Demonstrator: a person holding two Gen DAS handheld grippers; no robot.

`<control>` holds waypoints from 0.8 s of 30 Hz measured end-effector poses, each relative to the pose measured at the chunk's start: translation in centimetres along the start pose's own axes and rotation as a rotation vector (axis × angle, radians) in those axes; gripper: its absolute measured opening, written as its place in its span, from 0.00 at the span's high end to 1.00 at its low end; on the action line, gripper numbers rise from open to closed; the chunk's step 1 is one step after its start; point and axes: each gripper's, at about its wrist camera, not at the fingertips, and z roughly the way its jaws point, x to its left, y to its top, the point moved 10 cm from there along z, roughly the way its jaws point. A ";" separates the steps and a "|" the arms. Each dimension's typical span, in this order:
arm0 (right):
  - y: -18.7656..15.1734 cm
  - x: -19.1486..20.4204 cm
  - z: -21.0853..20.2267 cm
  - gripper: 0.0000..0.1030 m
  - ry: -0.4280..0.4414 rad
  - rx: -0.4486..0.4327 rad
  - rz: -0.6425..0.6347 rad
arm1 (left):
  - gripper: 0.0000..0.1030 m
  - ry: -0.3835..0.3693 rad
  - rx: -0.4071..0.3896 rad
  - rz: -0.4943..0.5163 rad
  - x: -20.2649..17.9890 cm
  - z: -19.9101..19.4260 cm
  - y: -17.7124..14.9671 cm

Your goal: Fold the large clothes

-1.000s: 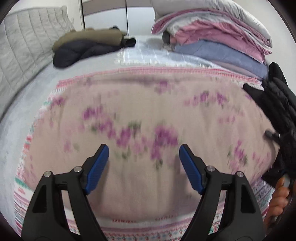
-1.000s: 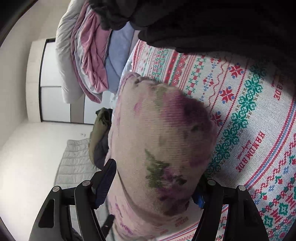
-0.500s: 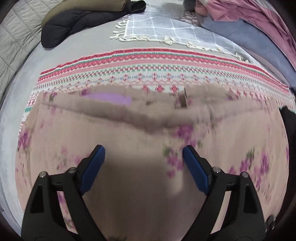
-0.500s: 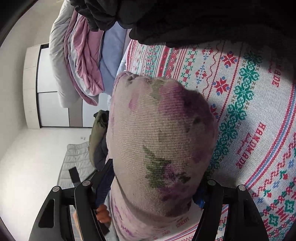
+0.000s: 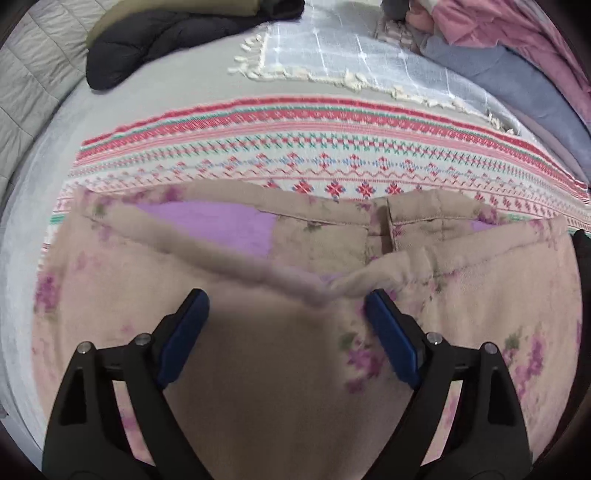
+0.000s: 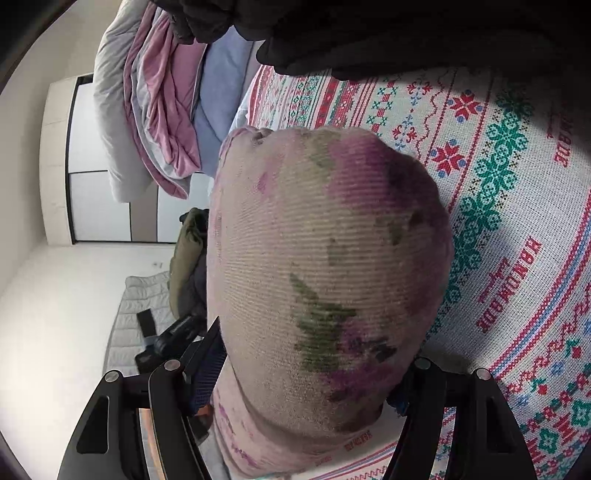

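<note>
A beige floral garment (image 5: 461, 314) with a lilac lining lies spread on a red-and-green patterned blanket (image 5: 295, 147). Its waistband (image 5: 332, 229) faces the far side and gapes open. My left gripper (image 5: 284, 299) hovers open just above the garment, pointing steeply down, its blue pads either side of a raised fold without touching it. In the right wrist view a thick rounded bundle of the same floral cloth (image 6: 325, 240) fills the space between the fingers of my right gripper (image 6: 306, 365). It is shut on that bundle, low over the blanket (image 6: 498, 184).
A black padded jacket (image 5: 147, 40) and an olive one lie at the far left of the bed. A fringed grey checked throw (image 5: 351, 48) sits beyond the blanket. Stacked pink, blue and grey bedding (image 5: 517, 44) rises at the far right. Dark clothing (image 6: 406, 29) hangs close above the right gripper.
My left gripper travelled forward over the garment to its waistband and tipped further downward, its jaws a little wider. The right gripper and its bundle stayed put.
</note>
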 end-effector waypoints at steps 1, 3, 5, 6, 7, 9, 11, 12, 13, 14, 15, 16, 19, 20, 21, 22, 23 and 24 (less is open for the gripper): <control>0.2 0.0 0.0 0.28 0.006 0.003 0.011 | 0.14 -0.018 -0.019 0.006 0.2 -1.2 -0.1; 0.4 -0.2 0.0 0.28 0.016 0.009 0.033 | 0.14 -0.071 -0.045 0.006 0.6 -3.9 -1.5; 0.3 -0.1 0.0 0.28 0.015 0.008 0.031 | 0.14 -0.112 -0.071 0.023 0.6 -6.2 -3.7; 0.3 -0.1 0.0 0.28 0.012 0.006 0.026 | 0.14 -0.136 -0.090 0.064 0.0 -7.6 -5.8; 0.4 -0.1 -0.1 0.28 0.010 0.005 0.022 | 0.14 -0.142 -0.102 0.098 -0.4 -8.4 -7.4; 0.3 0.0 0.0 0.28 0.007 0.002 0.018 | 0.14 -0.123 -0.115 0.171 -1.0 -9.1 -11.2; 0.3 0.1 0.0 0.28 0.007 0.000 0.020 | 0.14 -0.104 -0.096 0.186 -0.9 -8.2 -13.3; 0.3 0.1 0.0 0.28 0.006 -0.001 0.019 | 0.14 -0.090 -0.060 0.181 -0.8 -7.0 -14.6; 0.3 0.1 0.0 0.28 0.006 -0.002 0.020 | 0.13 -0.093 -0.046 0.176 -0.9 -5.7 -15.5; 0.2 0.0 -0.1 0.28 0.004 -0.004 0.017 | 0.09 -0.090 -0.065 0.167 -0.7 -5.1 -15.6; 0.2 -0.1 -0.1 0.28 -0.001 -0.004 0.012 | 0.08 -0.081 -0.093 0.155 -0.6 -4.9 -15.7; 0.2 -0.1 0.0 0.28 -0.001 -0.004 0.008 | 0.08 -0.073 -0.111 0.155 -0.6 -5.0 -15.8; 0.3 -0.2 -0.1 0.28 0.009 -0.003 0.014 | 0.09 -0.091 -0.115 0.104 0.3 -5.9 -15.7; 0.3 -0.1 -0.1 0.28 0.013 -0.005 0.016 | 0.09 -0.092 -0.124 0.086 0.6 -6.5 -16.1; 0.3 -0.1 -0.2 0.28 0.019 -0.010 0.016 | 0.09 -0.087 -0.147 0.078 0.9 -7.6 -16.5; 0.3 0.0 -0.4 0.28 0.021 -0.014 0.014 | 0.09 -0.083 -0.166 0.090 0.9 -8.2 -17.0; 0.3 0.2 -0.5 0.28 0.024 -0.018 0.012 | 0.09 -0.076 -0.184 0.111 0.8 -8.7 -17.8; 0.3 0.3 -0.6 0.28 0.026 -0.022 0.010 | 0.09 -0.066 -0.189 0.122 0.8 -8.5 -18.2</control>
